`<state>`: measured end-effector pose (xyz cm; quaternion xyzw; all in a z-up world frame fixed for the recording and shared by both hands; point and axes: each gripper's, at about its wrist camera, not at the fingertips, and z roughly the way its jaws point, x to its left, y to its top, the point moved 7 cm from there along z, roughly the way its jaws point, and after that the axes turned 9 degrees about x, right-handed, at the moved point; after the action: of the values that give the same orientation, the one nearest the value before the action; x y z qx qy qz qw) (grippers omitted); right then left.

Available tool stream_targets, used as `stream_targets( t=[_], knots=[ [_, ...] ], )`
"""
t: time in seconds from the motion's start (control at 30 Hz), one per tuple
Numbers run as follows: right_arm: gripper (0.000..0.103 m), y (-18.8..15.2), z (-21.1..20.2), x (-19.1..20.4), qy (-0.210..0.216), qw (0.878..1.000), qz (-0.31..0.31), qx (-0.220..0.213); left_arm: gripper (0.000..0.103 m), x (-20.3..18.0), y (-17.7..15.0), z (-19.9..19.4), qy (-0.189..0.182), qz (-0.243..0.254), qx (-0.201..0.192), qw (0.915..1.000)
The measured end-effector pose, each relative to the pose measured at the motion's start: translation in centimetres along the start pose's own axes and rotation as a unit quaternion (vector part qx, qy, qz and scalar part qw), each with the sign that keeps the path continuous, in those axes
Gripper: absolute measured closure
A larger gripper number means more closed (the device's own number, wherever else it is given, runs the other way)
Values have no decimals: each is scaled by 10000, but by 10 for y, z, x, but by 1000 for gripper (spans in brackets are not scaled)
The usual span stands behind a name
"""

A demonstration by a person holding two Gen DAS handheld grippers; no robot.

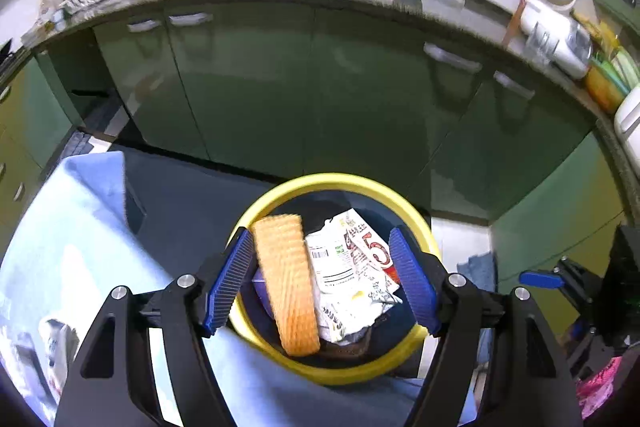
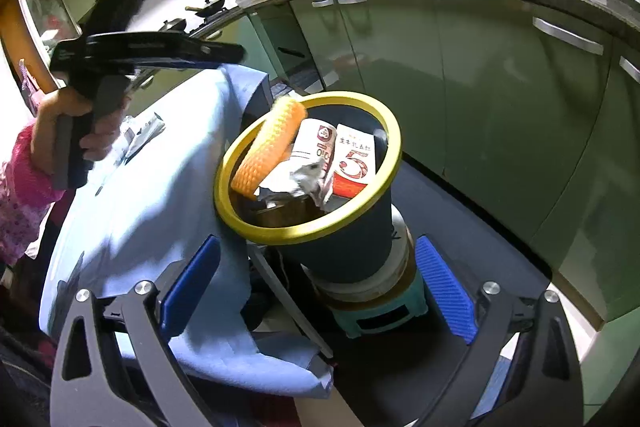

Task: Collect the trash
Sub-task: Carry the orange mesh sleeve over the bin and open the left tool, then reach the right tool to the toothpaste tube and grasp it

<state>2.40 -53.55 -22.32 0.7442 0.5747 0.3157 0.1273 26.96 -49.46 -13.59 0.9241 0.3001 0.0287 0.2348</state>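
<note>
Fingers of the left gripper (image 1: 322,281) stand spread wide, gripping nothing; between them an orange sponge (image 1: 289,282) tilts against the yellow rim of the trash bin (image 1: 340,180), beside crumpled wrappers (image 1: 356,269). The right gripper (image 2: 316,291) gapes too, bin just ahead, blue cloth (image 2: 136,195) leftward, green cabinets (image 2: 500,115) beyond.

Table (image 2: 132,211): draped in a light blue cloth (image 2: 168,163), with crumpled wrappers (image 2: 140,133) lying on it near its far end. Beside it a teal stool (image 2: 384,315) on the dark floor (image 2: 480,227) carries a white tub (image 2: 376,279), which carries the yellow-rimmed bin (image 2: 344,247).
</note>
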Motion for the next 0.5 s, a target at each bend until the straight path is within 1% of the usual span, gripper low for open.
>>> stream_targets(
  t=[0.03, 0.1, 0.17, 0.2, 0.23, 0.3, 0.37, 0.5],
  knots=[
    [9, 0, -1, 2, -3, 10000, -14, -4, 27, 2, -3, -11, 16, -26, -119, 9999],
    [9, 1, -2, 6, -8, 10000, -53, -9, 23, 12, -14, -41, 102, -195, -518, 9984],
    [9, 2, -3, 12, -1, 9999, -111, -2, 21, 26, -32, -74, 124, -417, -938, 9946],
    [9, 2, -3, 15, -14, 9999, -162, 19, 20, 34, -42, -89, 193, -523, -1116, 9922],
    [9, 3, -2, 18, -32, 9998, -206, 39, 16, 44, -54, -105, 310, -656, -1319, 9886],
    [9, 7, 1, 27, -31, 9995, -311, 79, 14, 70, -86, -137, 606, -925, -1685, 9795],
    [9, 9, 3, 37, -34, 9990, -427, 117, 13, 93, -117, -159, 942, -1159, -1906, 9702],
    [9, 18, 12, 64, -19, 9974, -691, 208, 10, 137, -179, -193, 1650, -1548, -2105, 9511]
  ],
)
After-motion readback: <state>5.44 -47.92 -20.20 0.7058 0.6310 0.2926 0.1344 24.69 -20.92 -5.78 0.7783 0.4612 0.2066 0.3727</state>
